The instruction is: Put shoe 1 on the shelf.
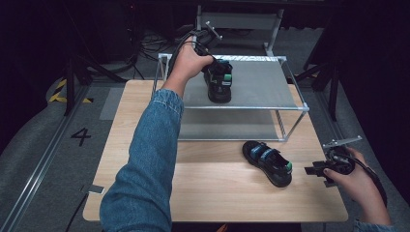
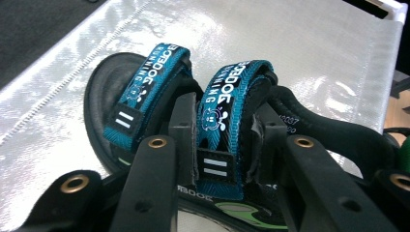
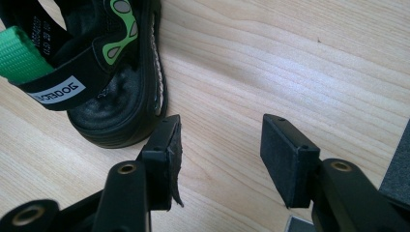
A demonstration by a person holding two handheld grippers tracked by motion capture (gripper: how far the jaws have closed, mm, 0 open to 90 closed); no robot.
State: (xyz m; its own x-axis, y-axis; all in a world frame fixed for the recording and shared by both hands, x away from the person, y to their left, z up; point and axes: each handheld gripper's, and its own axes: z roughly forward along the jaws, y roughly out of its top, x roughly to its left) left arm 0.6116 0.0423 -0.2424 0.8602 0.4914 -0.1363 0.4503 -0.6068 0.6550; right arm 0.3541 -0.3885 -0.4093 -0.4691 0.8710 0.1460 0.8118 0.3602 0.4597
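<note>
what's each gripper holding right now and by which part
Left gripper straddles the rear blue strap of the sandal on the shelf; a firm hold can't be told. Right gripper holds nothing.

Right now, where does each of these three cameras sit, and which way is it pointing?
High view: above the person's side, facing forward and down on the wooden table and shelf rack; both forearms show.
Left gripper view: rides the left tongs, looking along their jaws, which straddle a blue strap of the sandal on the shelf.
Right gripper view: rides the right tongs, facing the tabletop; open jaws beside the second sandal.
Shared: both sandals also appear in the high view.
</note>
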